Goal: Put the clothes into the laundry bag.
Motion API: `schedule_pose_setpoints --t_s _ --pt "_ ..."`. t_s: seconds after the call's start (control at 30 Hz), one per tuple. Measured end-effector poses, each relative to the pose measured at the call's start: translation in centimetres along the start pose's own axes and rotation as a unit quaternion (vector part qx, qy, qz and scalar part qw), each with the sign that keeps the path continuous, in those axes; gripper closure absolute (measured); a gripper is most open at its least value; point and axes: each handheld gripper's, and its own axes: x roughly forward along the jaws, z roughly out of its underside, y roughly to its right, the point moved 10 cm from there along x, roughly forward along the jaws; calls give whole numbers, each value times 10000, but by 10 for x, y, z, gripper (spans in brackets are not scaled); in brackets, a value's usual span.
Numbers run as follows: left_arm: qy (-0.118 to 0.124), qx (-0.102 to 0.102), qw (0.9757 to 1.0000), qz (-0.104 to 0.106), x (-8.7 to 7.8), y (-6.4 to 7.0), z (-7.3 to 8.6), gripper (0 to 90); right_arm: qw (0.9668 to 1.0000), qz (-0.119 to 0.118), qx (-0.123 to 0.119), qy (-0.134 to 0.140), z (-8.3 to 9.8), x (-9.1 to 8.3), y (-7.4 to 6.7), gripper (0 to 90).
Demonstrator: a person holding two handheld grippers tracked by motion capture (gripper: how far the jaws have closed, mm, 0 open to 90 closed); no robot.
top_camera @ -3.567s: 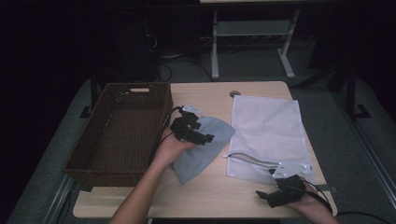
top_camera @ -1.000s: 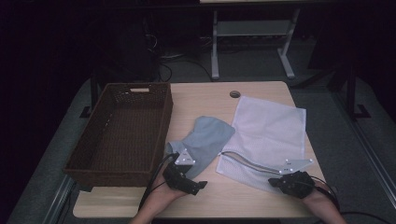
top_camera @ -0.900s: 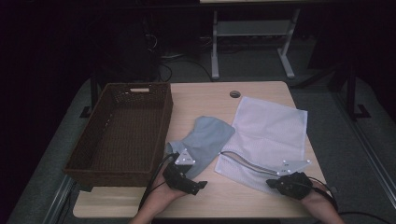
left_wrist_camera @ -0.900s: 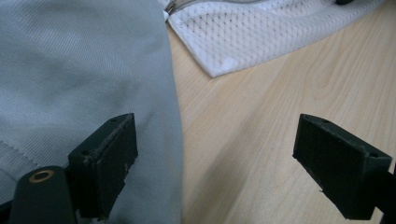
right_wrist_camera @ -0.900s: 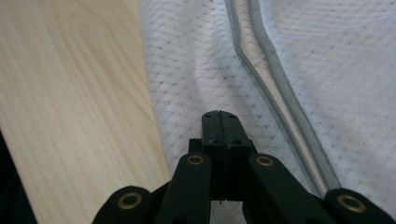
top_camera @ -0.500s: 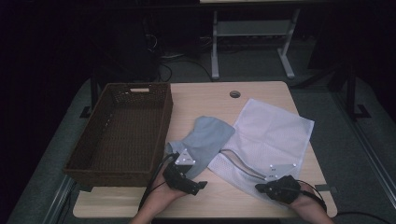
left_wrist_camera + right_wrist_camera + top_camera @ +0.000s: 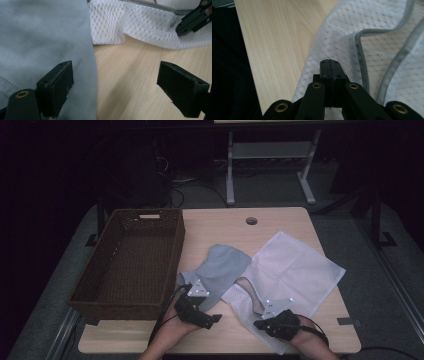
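Dragged leftward toward the grey cloth (image 7: 220,270), the white mesh bag (image 7: 295,275) lay mid-surface, its near edge pinched by the right gripper (image 7: 329,65); the left gripper (image 7: 120,82), jaws wide, should've pinned cloth.

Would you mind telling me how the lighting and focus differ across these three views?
High view: dim overall, surroundings nearly black, only the table lit. Left gripper view: bright and even, the grey cloth and white mesh bag sharp, the near jaws slightly soft, a soft shadow on the wood between them. Right gripper view: bright, mesh weave crisp, the shut jaws close up and a little blurred, left edge dark.
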Motion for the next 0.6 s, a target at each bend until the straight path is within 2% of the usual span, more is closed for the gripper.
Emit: schedule_pose_setpoints --t_s 0.2,0.27,0.33,0.47,0.53,0.6 --pt "-4 -5 10000 11 0 0 0 131 9999 -30 -141 37 -11 9 -6 898" --pt "-12 4 10000 10 0 0 1 131 9999 -68 -133 63 -11 8 -8 881" --pt "-7 -6 10000 13 -1 0 0 131 9997 -140 -18 185 -13 2 -8 870" --pt "-1 -14 10000 13 -1 0 0 131 9980 -121 214 584 -23 -17 1 771" --pt "1 -13 10000 12 -1 0 0 131 9972 -69 331 660 -24 -23 8 715" --pt "3 -9 10000 10 -1 0 0 131 9964 19 443 723 -24 -27 19 617"
